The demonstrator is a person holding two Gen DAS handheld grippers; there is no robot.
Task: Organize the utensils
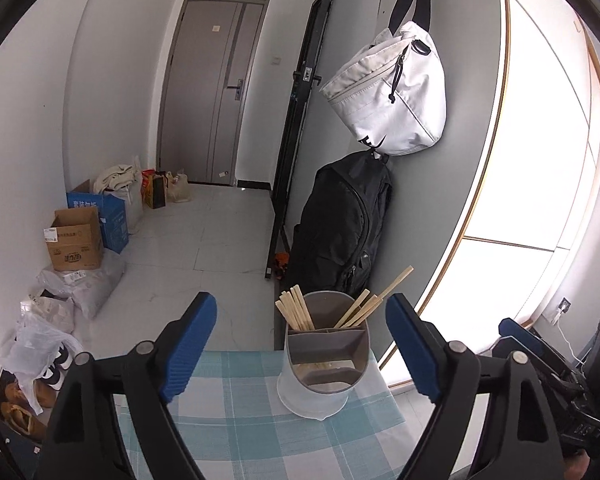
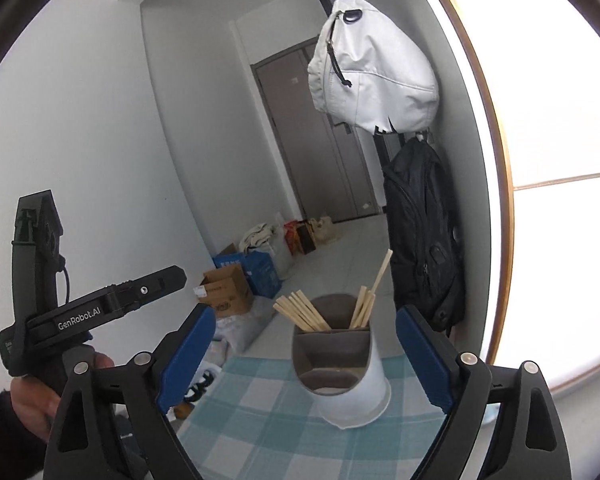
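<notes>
The holder (image 1: 324, 354) with upright chopsticks (image 1: 296, 312) is seen dead ahead of both grippers (image 1: 300, 344) (image 2: 302, 356), jaws wide open and empty.

Black tongs (image 1: 302, 354) with ribbed blue pads (image 1: 190, 346), silver screws, white "GenRobot.AI" lettering.

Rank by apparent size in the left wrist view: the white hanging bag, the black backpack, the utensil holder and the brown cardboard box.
1. black backpack
2. white hanging bag, close to the backpack
3. utensil holder, though it sits nearest the camera, so it looks inflated
4. brown cardboard box
</notes>
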